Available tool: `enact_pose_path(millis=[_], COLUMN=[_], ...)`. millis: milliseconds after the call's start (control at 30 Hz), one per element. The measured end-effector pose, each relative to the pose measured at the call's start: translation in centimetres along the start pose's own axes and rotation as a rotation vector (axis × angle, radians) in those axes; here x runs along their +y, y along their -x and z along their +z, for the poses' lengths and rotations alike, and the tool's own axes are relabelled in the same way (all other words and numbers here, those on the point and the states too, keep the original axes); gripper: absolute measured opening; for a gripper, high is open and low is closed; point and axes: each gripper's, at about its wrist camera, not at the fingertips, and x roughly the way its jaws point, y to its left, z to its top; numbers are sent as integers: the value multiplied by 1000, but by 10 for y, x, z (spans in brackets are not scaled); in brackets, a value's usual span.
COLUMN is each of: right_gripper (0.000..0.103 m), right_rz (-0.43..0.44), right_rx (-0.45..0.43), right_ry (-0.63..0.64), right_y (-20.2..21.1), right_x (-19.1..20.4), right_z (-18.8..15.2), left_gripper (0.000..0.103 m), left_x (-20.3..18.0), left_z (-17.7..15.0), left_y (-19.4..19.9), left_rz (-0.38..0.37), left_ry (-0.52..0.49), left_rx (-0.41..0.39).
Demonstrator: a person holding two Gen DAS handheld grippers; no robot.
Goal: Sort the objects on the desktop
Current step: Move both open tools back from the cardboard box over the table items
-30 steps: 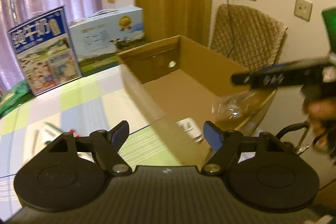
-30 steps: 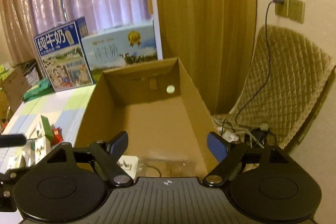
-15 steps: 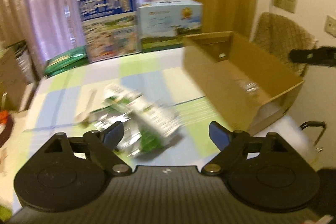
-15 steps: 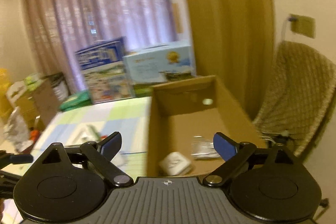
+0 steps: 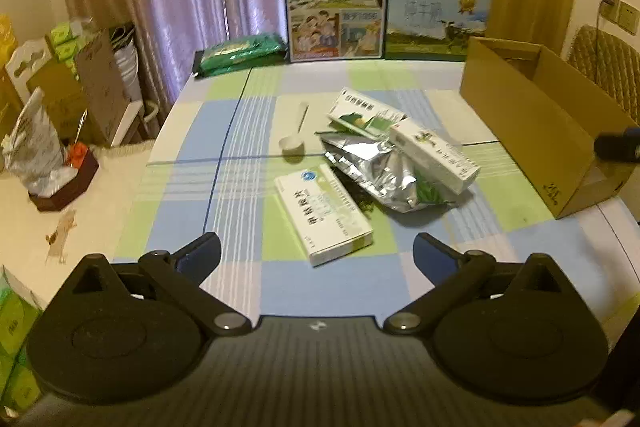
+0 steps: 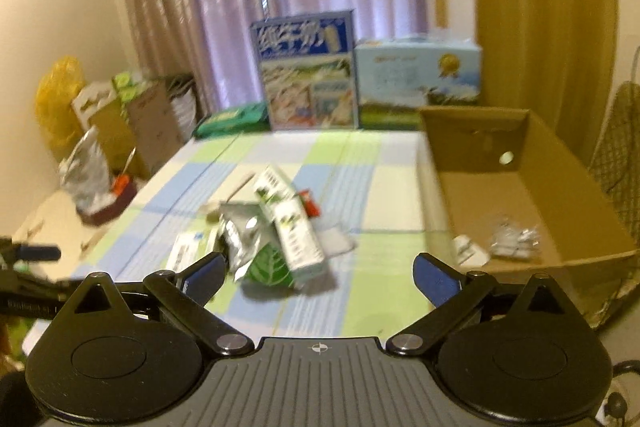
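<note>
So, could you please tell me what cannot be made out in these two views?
- Left wrist view: the cardboard box interior, hidden by its near wall.
- Right wrist view: motion blur leaves the print on the pile's boxes unreadable, and the items in the box unidentifiable.
- Left wrist view: the right tool, cut off by the edge.

The left gripper (image 5: 316, 251) hangs wide open above a checked tablecloth (image 5: 240, 211), a white medicine box (image 5: 324, 213) just ahead, a cardboard box (image 5: 548, 131) at right.
</note>
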Motion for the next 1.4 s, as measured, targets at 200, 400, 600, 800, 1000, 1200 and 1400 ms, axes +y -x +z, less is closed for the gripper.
enact_pose_path(millis=[200, 400, 600, 800, 1000, 1200, 1400], right_gripper=[98, 98, 98, 97, 96, 88, 73], right_rz=[15, 9, 7, 4, 27, 52, 72], right_rx=[42, 73, 93, 110, 143, 159, 171], right_ry=[57, 74, 97, 81, 67, 101, 148], right_y=[-22, -48, -76, -104, -131, -153, -175], right_x=[16, 16, 8, -5, -11, -11, -6], right_z=[-21, -29, -32, -32, -30, -25, -22], left_gripper=[101, 101, 101, 101, 100, 94, 92], left_x=[8, 3, 0, -5, -8, -8, -5], left_z=[-3, -3, 3, 17, 24, 24, 22], left_y=[-23, -49, -80, -106, -136, -161, -171], left_rz=[-10, -13, -17, -22, -15, 0, 0], left_ry=[44, 25, 44, 40, 22, 15, 4], left_rx=[46, 87, 120, 131, 160, 192, 197])
